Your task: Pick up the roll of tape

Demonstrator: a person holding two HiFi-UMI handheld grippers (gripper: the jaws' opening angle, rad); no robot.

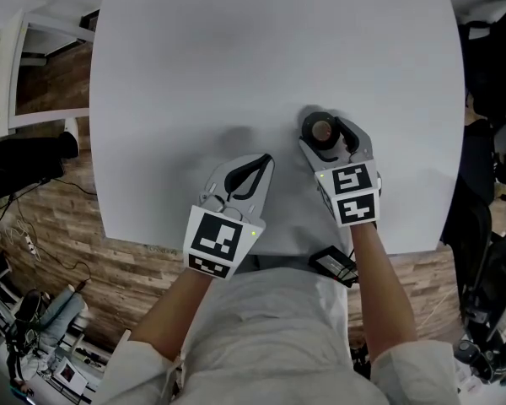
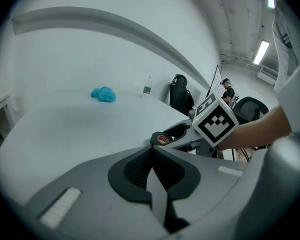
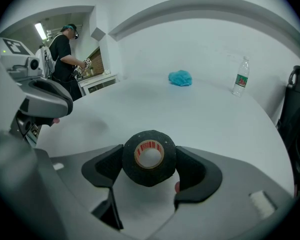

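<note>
**Clamping the tape roll over the white surface**

Both dark pads of the right gripper (image 3: 149, 160) press on the sides of the black roll of tape (image 3: 149, 157), the jaws standing wide around it and its red-printed cardboard core facing back along the gripper. The roll sits over the near right part of the white rounded surface (image 1: 270, 49); I cannot tell whether it is clear of it. Just beside it, the left gripper (image 2: 152, 150) is closed and empty. A crumpled blue cloth (image 3: 180, 78) and a clear plastic bottle (image 3: 241, 79) stand at the far edge.
</note>
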